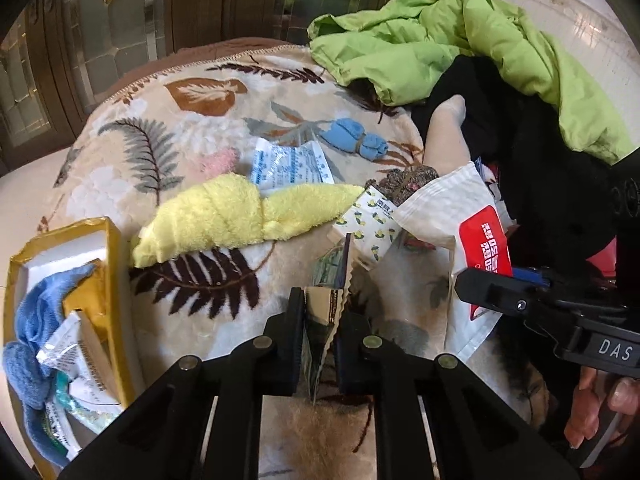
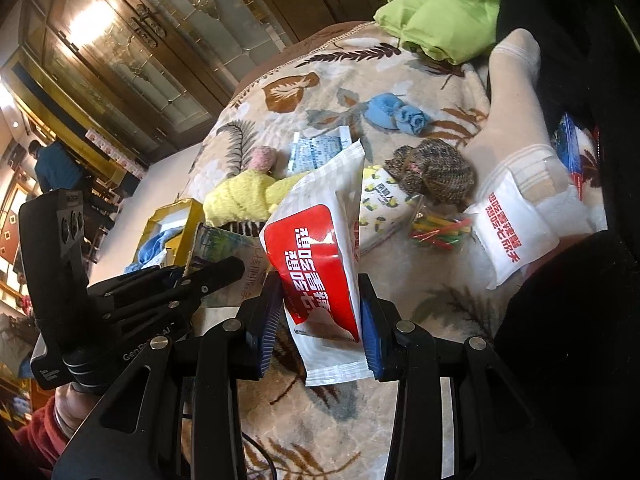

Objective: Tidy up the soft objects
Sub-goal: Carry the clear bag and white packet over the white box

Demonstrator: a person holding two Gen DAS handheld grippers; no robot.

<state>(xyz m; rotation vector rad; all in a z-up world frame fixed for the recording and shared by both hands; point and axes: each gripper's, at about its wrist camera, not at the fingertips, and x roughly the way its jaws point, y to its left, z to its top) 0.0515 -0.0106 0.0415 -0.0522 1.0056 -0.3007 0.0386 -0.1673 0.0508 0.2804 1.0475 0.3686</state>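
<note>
Between the right tongs (image 2: 322, 320) a red-and-white packet (image 2: 316, 264) sits clamped; left tongs (image 1: 320, 316) pinch a thin sachet (image 1: 326, 308)

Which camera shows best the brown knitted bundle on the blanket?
The right wrist view: the brown knitted bundle lies whole and unobstructed there. In the left wrist view only its top peeks above the white packet.
</note>
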